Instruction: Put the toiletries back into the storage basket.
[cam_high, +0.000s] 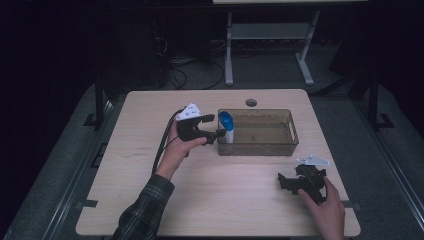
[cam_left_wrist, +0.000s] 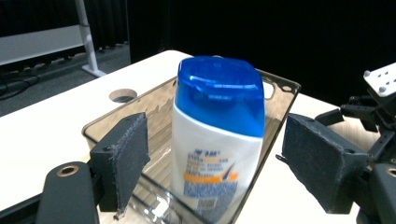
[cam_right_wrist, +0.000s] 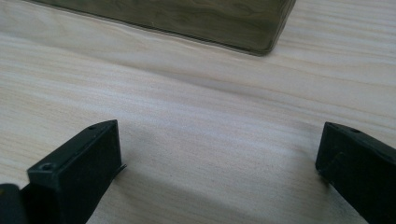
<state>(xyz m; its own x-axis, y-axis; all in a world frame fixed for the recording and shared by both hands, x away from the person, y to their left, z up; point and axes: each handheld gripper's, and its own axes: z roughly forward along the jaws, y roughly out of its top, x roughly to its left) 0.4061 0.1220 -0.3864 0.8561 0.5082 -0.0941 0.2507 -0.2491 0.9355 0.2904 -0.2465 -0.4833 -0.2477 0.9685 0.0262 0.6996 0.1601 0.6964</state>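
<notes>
While the left gripper (cam_high: 214, 126) is held with its jaws spread wide on either side of the bottle (cam_left_wrist: 217, 140), no pad is seen touching it. The bottle is stood upright in the left end of the bin (cam_high: 292, 131). The right gripper (cam_high: 292, 181), jaws also wide, is rested on the table (cam_high: 225, 200).

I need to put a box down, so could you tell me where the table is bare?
Free: the table's near edge between both forearms, and its far-left corner. The bin's right half is empty. Crowded: the bottle with left tongs, and right tongs.
</notes>
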